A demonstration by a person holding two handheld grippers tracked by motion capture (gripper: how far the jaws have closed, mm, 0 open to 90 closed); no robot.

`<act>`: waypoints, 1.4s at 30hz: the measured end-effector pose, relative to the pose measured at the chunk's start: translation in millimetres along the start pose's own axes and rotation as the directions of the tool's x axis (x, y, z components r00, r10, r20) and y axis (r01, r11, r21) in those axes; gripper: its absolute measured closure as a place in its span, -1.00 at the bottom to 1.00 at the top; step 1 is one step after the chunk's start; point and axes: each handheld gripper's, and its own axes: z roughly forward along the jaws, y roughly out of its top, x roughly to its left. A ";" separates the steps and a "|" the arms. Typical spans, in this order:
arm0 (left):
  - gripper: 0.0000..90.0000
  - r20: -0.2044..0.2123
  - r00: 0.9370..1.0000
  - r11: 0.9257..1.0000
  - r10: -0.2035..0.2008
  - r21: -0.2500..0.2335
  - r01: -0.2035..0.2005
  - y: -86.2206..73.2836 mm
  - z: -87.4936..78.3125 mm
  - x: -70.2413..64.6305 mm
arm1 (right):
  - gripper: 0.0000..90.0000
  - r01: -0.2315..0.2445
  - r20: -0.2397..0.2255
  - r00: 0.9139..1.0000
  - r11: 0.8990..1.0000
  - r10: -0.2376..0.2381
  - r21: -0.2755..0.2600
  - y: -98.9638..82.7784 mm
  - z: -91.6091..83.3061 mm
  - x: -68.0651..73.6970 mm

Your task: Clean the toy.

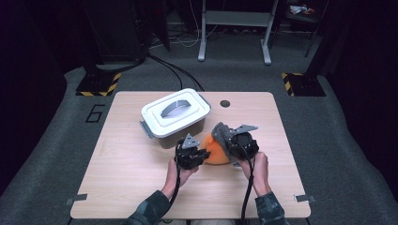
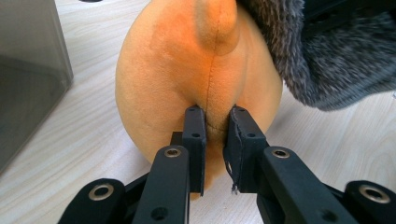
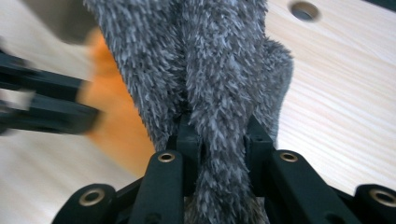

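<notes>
An orange plush toy (image 1: 216,150) lies on the wooden table (image 1: 126,173) between my two grippers. My left gripper (image 1: 202,153) is shut on a fold of the orange plush (image 2: 187,74), pinching its seam from the left. A grey furry cloth (image 1: 221,133) lies draped over the toy's right side. My right gripper (image 1: 233,140) is shut on this grey cloth (image 3: 219,79), which bunches between its jaws. The orange toy (image 3: 112,121) shows behind the cloth in the right gripper view, with the left gripper's jaws blurred at the left.
A grey plastic box with a white handled lid (image 1: 175,112) stands just behind the left gripper, its wall (image 2: 28,79) close to the toy. A round hole (image 1: 225,103) sits in the table's far part. Bare wood lies left and right.
</notes>
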 end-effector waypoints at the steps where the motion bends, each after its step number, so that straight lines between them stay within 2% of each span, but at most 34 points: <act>1: 0.74 0.001 1.000 1.000 0.000 -0.001 0.000 -0.1 0.1 0.2 | 0.64 -0.004 0.011 1.000 1.000 0.004 0.008 -2.7 1.7 -4.8; 4: 0.74 0.003 1.000 1.000 -0.003 -0.001 0.003 -0.3 0.5 0.9 | 0.64 -0.048 0.033 0.998 0.998 0.047 0.037 -12.8 9.1 -20.6; 7: 0.74 0.000 1.000 1.000 0.001 -0.009 -0.001 -0.6 1.0 0.1 | 0.64 -0.102 0.053 0.994 0.992 0.098 0.078 -25.6 21.2 -35.6; 9: 0.74 0.000 1.000 1.000 0.000 -0.011 0.000 -0.6 1.3 0.1 | 0.64 -0.114 0.071 0.992 0.988 0.107 0.100 -31.7 28.7 -42.0; 14: 0.74 0.006 1.000 1.000 0.000 -0.008 0.000 -0.4 1.1 0.5 | 0.64 -0.154 0.065 0.987 0.972 0.144 0.176 -41.7 43.5 -49.6; 17: 0.74 0.004 1.000 1.000 0.001 -0.010 -0.001 -0.5 1.4 0.3 | 0.64 -0.145 0.081 0.988 0.978 0.134 0.147 -37.5 34.4 -51.6; 18: 0.74 0.008 1.000 1.000 -0.009 -0.011 0.009 -0.8 1.5 -0.2 | 0.64 -0.142 0.084 0.988 0.981 0.132 0.129 -35.1 29.9 -51.8; 22: 0.74 0.009 1.000 1.000 -0.004 -0.011 0.005 -0.6 1.4 -0.3 | 0.64 -0.112 0.079 0.991 0.993 0.110 0.028 -17.2 3.4 -41.8; 25: 0.74 0.012 1.000 1.000 -0.004 -0.008 0.004 -0.5 1.3 0.2 | 0.64 -0.074 0.005 0.997 0.996 0.074 -0.048 -2.1 -10.9 -25.6; 26: 0.74 0.013 1.000 1.000 -0.003 -0.008 0.003 -0.5 1.3 0.2 | 0.64 -0.058 -0.005 0.998 0.997 0.058 -0.056 0.4 -11.3 -22.9; 27: 0.74 0.014 1.000 1.000 -0.004 -0.006 0.004 -0.5 1.3 0.2 | 0.64 -0.048 -0.014 0.999 0.997 0.047 -0.061 2.6 -10.5 -20.3; 28: 0.74 0.011 1.000 1.000 0.006 -0.006 -0.006 -0.3 1.1 1.1 | 0.64 -0.037 -0.027 0.999 0.998 0.035 -0.049 4.6 -7.4 -17.4; 29: 0.73 0.015 1.000 1.000 -0.005 -0.007 0.005 -0.6 1.6 0.5 | 0.64 -0.021 -0.029 0.999 1.000 0.020 -0.023 5.4 -1.9 -15.8; 31: 0.71 0.015 1.000 1.000 -0.009 -0.005 0.010 -1.1 2.4 1.1 | 0.67 -0.020 -0.023 1.000 1.000 0.020 0.014 3.0 11.5 -14.8; 34: 0.68 0.018 1.000 1.000 -0.008 -0.006 0.008 -0.7 2.4 1.5 | 0.68 -0.038 -0.031 0.999 0.999 0.038 0.019 -0.8 18.5 -18.1; 37: 0.37 0.021 1.000 1.000 -0.018 -0.005 0.018 -0.6 1.5 1.8 | 0.68 -0.051 -0.034 0.998 0.998 0.052 0.023 -3.9 20.9 -22.7; 39: 0.20 0.008 1.000 1.000 -0.025 0.007 0.025 -2.1 0.8 3.9 | 0.69 -0.055 -0.031 0.998 0.998 0.055 0.024 -5.2 21.2 -24.8; 41: 0.08 0.008 0.998 0.998 -0.060 0.014 0.060 -7.1 0.4 7.4 | 0.69 -0.073 -0.024 0.997 0.997 0.073 0.017 -7.4 22.6 -26.9; 42: 0.04 0.005 0.997 0.997 -0.071 0.019 0.071 -9.5 0.4 8.8 | 0.69 -0.067 -0.028 0.997 0.998 0.068 0.018 -9.0 22.3 -28.3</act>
